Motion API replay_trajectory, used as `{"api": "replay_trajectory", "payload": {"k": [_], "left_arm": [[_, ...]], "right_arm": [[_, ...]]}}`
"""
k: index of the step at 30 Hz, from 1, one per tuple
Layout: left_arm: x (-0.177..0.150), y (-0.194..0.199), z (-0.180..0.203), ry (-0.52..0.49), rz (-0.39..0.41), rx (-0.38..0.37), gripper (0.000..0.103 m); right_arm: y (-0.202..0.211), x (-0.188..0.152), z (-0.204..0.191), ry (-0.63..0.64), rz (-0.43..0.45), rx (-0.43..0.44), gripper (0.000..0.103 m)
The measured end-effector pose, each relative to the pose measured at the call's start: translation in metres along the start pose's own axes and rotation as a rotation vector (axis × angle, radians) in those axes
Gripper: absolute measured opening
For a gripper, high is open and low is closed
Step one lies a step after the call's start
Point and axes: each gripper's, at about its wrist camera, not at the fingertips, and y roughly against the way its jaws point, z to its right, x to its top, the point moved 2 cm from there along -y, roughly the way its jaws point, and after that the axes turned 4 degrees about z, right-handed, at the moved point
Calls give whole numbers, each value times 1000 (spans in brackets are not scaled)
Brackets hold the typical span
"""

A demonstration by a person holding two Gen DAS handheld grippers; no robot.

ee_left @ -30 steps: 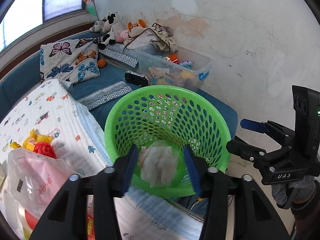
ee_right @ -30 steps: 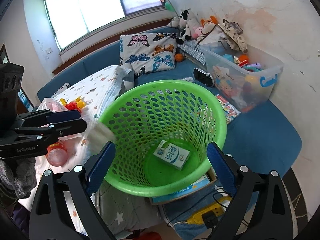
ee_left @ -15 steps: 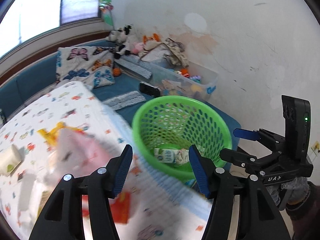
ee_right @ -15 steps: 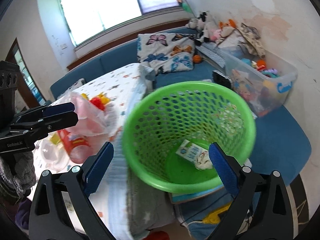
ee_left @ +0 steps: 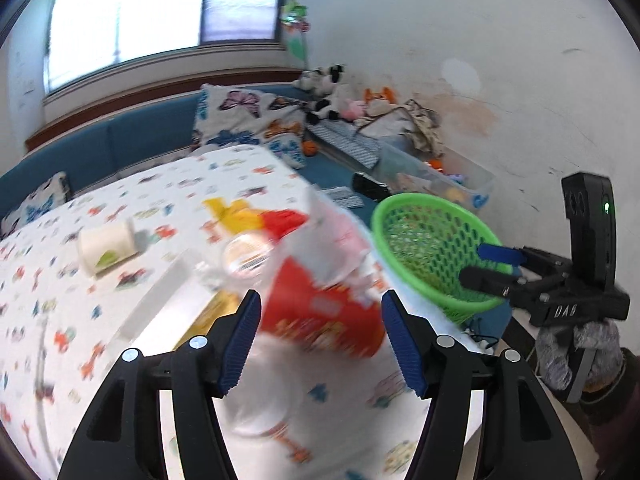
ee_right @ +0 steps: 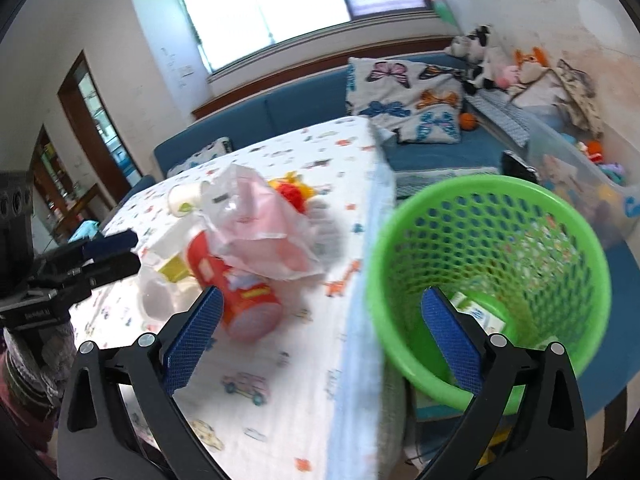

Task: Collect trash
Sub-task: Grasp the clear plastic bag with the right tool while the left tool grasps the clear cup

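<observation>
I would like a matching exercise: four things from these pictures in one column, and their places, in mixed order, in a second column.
Things:
1. green basket
2. red can
3. milk carton
4. butterfly pillow

Places:
A. on the blue sofa under the window
B. lying on the printed tablecloth, partly under a pink plastic bag
C. beside the table's edge, lower than its top
D. at the bottom of the basket

Pairs: 1-C, 2-B, 3-D, 4-A
</observation>
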Motion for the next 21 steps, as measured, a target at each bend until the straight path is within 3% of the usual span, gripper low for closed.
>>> {"api": "replay_trajectory", "payload": {"k": [9, 21], "left_arm": [[-35, 19, -40, 80, -11, 63, 61], [-71, 27, -64, 147, -40, 75, 61]], "right_arm": [[-26, 6, -31, 46, -34, 81, 98], [-79, 35, -46, 84, -84, 168, 98]]}}
